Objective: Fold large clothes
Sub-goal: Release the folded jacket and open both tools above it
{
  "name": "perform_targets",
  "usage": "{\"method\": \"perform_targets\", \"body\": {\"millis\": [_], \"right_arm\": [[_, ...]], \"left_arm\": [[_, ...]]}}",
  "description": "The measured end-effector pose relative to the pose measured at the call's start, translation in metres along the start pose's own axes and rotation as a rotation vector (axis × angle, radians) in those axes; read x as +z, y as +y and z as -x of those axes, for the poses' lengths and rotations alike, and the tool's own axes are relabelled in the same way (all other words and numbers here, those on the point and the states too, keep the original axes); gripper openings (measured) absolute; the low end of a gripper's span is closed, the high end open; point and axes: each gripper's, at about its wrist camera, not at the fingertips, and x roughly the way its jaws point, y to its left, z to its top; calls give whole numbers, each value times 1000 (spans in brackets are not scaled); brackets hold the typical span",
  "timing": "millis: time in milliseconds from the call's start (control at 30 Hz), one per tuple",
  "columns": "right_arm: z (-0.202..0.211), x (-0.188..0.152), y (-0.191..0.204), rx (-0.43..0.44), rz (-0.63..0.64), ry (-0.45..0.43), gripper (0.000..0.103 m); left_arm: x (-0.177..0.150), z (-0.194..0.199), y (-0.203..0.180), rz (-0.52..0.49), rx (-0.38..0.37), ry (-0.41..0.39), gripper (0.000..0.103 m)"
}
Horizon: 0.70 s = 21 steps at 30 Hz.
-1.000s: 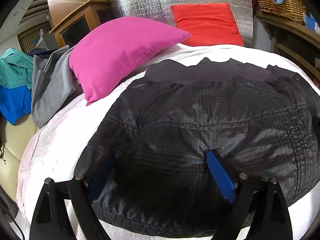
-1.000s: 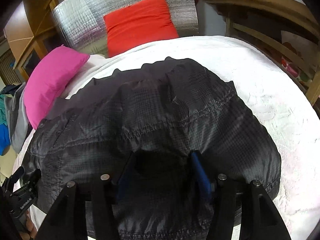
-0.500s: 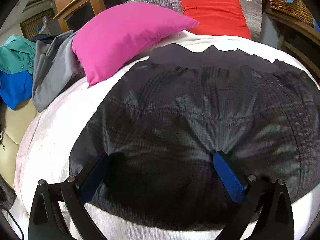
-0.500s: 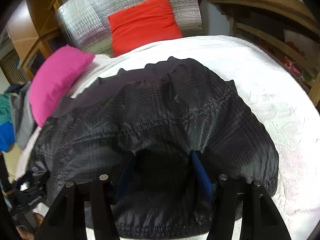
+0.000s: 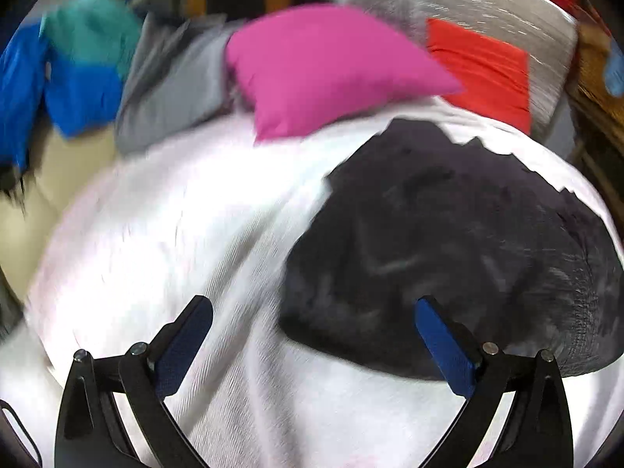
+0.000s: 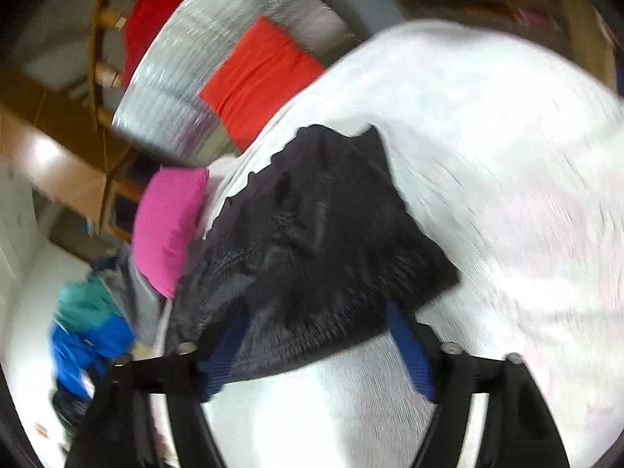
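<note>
White bedding covers the bed [image 5: 163, 234], which serves as the work surface; a pink pillow [image 5: 327, 66] and a red cushion [image 5: 483, 70] lie toward its far end, against a silver quilted panel [image 5: 468, 4], and a heap of grey, teal and blue clothes [image 5: 89, 66] sits off the far left side. Both views are motion-blurred. The black jacket [image 5: 460, 257] lies on the bed in a compact bundle, its wavy hem toward the cushions. In the left wrist view, the left gripper [image 5: 314, 318] has its jaws wide apart over bare bedding beside the jacket's near left edge; only the right-hand finger overlaps the fabric in the picture, and nothing is clamped. In the right wrist view, the right gripper [image 6: 316, 335] has just been opening its jaws; the near edge of the jacket [image 6: 312, 257] lies between them, but the pads stand clear of it, so the cloth appears released. Step in hand, as judged: a fold has been laid down and both grippers are free of the garment. The next move calls for selecting a fresh pair of grip points on one edge or on the two near corners, closing both jaws on the cloth together, and carrying that edge across evenly. The thin, slippery fabric may slide or spring open if gripped shallowly.
</note>
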Motion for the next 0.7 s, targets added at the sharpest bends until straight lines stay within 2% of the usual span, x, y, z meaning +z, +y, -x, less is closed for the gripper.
{"method": "perform_targets", "body": {"millis": [33,133,300,400,533,667,700], "right_arm": [[-2,0,-6,6,-29,16,81],[-12,2,-20,1,-109,44,81],[-43,4,-40,36,-272,85,81],[-53,7,-36,52,-280,41,81],[-64,10,-34,70,-317,-15,81],[-70,18,-26,64,-299,-81,81],[-72,18,-24,43,-292,-85,77]], "left_arm": [[0,-7,13,42,-8,35,103],[-4,-14,32,124,-31,74,103],[-11,-28,47,248,-154,151,103],[-15,-30,47,305,-238,178,103],[-18,-34,42,350,-311,202,103],[-12,-40,35,368,-315,188,103],[-11,-39,35,372,-306,178,98]]}}
